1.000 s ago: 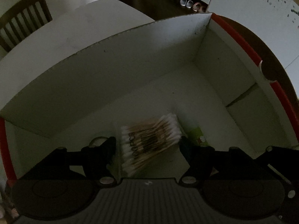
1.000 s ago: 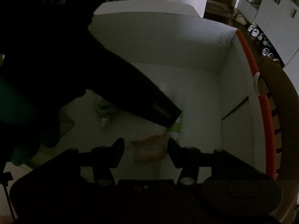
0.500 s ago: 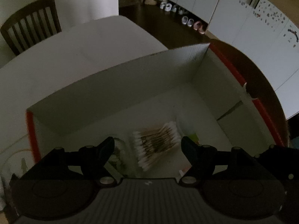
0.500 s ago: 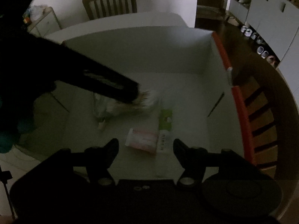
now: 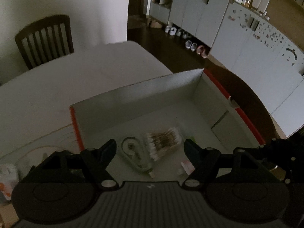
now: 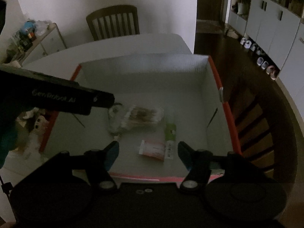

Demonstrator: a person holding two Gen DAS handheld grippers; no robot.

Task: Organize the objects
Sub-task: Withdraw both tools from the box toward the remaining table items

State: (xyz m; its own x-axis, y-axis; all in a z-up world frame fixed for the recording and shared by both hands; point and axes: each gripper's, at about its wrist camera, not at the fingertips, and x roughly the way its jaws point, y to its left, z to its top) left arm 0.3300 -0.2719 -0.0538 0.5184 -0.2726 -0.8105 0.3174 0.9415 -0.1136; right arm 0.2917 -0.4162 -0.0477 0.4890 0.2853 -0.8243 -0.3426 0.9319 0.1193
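My left tongs (image 5: 150,148): spread, nothing between the tips, poised over the box. My right tongs (image 6: 148,150): jaws opening, nothing gripped, above the near wall.

Contents of the white cardboard box with red rim (image 6: 214,70), all lying on its floor:
- Bundle of white-tipped cotton swabs in clear wrap (image 5: 164,142), centre. Judged light and soft; the film looks slippery, so I would pinch across the middle of the bundle, not the fluffy ends.
- Clear teardrop-shaped plastic case (image 5: 134,154), touching the swabs on their left. Likely stiff and light; take it across its narrow width.
- Slim green-and-white tube (image 6: 170,131), just right of the swabs. Probably rolls; grip mid-body.
- Small pink-and-white flat packet (image 6: 153,150), beside the tube's near end. Thin; needs an edge pick.

The box stands on the white bench (image 5: 76,79). A dark wooden slatted chair (image 6: 114,21) sits behind it.
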